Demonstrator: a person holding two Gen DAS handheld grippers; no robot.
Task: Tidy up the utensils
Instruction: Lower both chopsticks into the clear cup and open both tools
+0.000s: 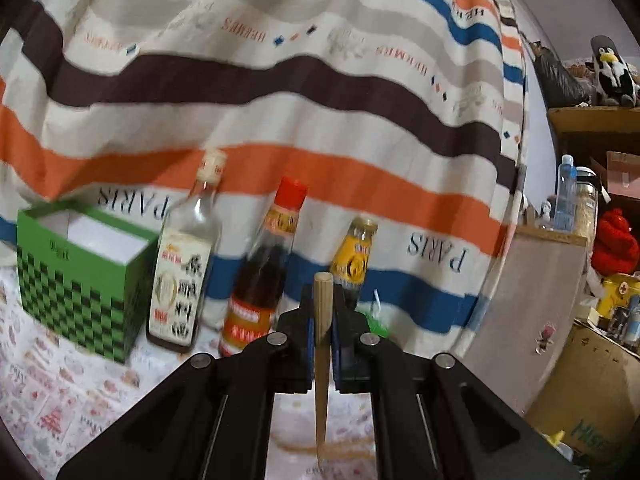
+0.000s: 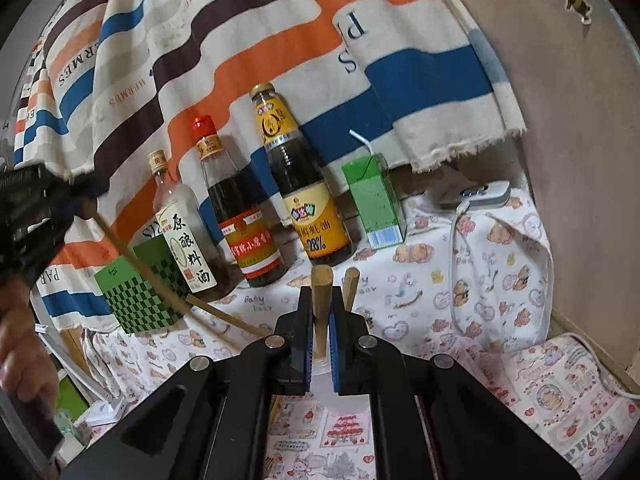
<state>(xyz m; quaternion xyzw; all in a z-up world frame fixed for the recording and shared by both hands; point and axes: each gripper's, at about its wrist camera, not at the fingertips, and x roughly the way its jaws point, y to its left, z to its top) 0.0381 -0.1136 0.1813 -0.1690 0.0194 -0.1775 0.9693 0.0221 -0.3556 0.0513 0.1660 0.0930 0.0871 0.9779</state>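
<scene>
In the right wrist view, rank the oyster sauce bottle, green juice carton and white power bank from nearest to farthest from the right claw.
From the right claw:
1. Oyster sauce bottle, straight ahead.
2. Green juice carton, ahead, slightly right.
3. White power bank, far right by the board.

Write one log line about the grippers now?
left gripper: shut on chopstick | right gripper: shut on second chopstick | green box: open

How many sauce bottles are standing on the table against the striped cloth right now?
3. The clear white-labelled bottle is leftmost, beside the green checkered box. The red-capped bottle is in the middle. The yellow-labelled bottle is rightmost, near the green drink carton. None appears hidden.
</scene>
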